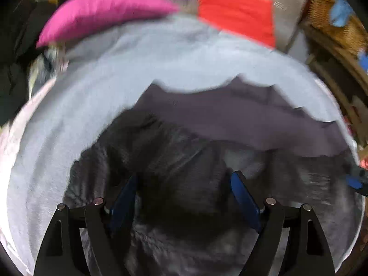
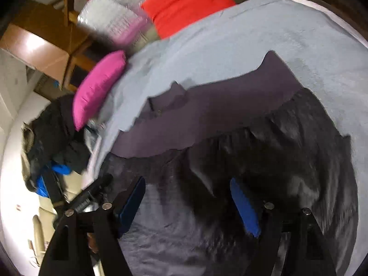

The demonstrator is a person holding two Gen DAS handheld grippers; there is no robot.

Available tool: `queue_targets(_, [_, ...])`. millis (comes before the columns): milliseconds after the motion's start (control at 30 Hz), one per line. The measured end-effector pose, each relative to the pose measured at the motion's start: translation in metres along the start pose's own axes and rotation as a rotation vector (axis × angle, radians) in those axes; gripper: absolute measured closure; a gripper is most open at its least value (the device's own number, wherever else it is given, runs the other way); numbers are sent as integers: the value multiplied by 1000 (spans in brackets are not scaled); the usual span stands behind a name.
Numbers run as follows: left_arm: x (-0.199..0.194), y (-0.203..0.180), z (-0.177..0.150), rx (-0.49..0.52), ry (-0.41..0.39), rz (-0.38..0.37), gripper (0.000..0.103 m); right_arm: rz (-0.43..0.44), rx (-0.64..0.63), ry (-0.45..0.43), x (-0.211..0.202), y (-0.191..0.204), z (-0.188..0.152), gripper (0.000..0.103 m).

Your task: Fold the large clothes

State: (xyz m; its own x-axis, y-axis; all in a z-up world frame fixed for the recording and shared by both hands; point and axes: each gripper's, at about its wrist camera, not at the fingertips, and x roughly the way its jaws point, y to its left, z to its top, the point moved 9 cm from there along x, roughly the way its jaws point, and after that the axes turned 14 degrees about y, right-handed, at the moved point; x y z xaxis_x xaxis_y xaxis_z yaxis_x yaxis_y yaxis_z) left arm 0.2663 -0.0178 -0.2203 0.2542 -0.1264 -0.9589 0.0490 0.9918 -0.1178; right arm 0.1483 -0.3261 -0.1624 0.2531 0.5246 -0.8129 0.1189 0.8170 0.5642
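Dark grey-black garment (image 1: 174,161), purple-grey lining panel (image 1: 230,115). Pale blue-grey sheet (image 1: 161,53). Magenta pillow (image 1: 101,11) far left, red-orange cushion (image 1: 237,11) far right. Gripper pads (image 2: 243,207) blue, arms black.

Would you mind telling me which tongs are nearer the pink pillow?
Probably left, though it is hard to judge. The left tongs face the pink pillow straight across the bed; from the right tongs, the pillow sits off to their left.

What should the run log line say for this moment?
left gripper: open, over dark garment | right gripper: open, over same garment | garment: spread on light blue bed sheet, unfolded
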Motion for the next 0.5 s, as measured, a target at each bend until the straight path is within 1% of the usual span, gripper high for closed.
queue_targets(33, [8,8,5,-17,11,-4,20,-5,55,-26,-3,-18,9,24])
queue_targets(67, [10,14,7,-28,6,3,20,14,106,-53,-9,-32,15,24])
queue_targets(100, [9,19,9,-37,6,10,20,58,183,-95,-18,-49,21,24])
queue_targets(133, [6,23,11,-47,8,2,20,75,247,-129,-26,-64,24,24])
queue_targets(167, [3,28,12,-64,4,-8,20,71,267,-144,-31,-73,24,24])
queue_targets(233, [-6,41,13,-114,-12,-19,20,54,253,-152,-36,-80,20,24])
queue_targets(267, [-13,47,13,-145,-26,-41,20,45,250,-153,-38,-81,16,24])
queue_targets(300, [-20,53,11,-165,-45,-58,20,34,244,-162,-41,-79,10,24])
queue_targets(333, [-28,58,9,-177,-63,-53,20,22,226,-171,-44,-72,6,24])
queue_targets(400, [-41,64,4,-174,-93,-41,20,8,192,-182,-54,-63,-4,24])
queue_targets(467, [-52,62,0,-144,-124,-26,20,40,156,-177,-56,-43,-14,24])
queue_targets(500, [-54,54,4,-120,-132,-28,20,59,128,-164,-55,-31,-17,24])
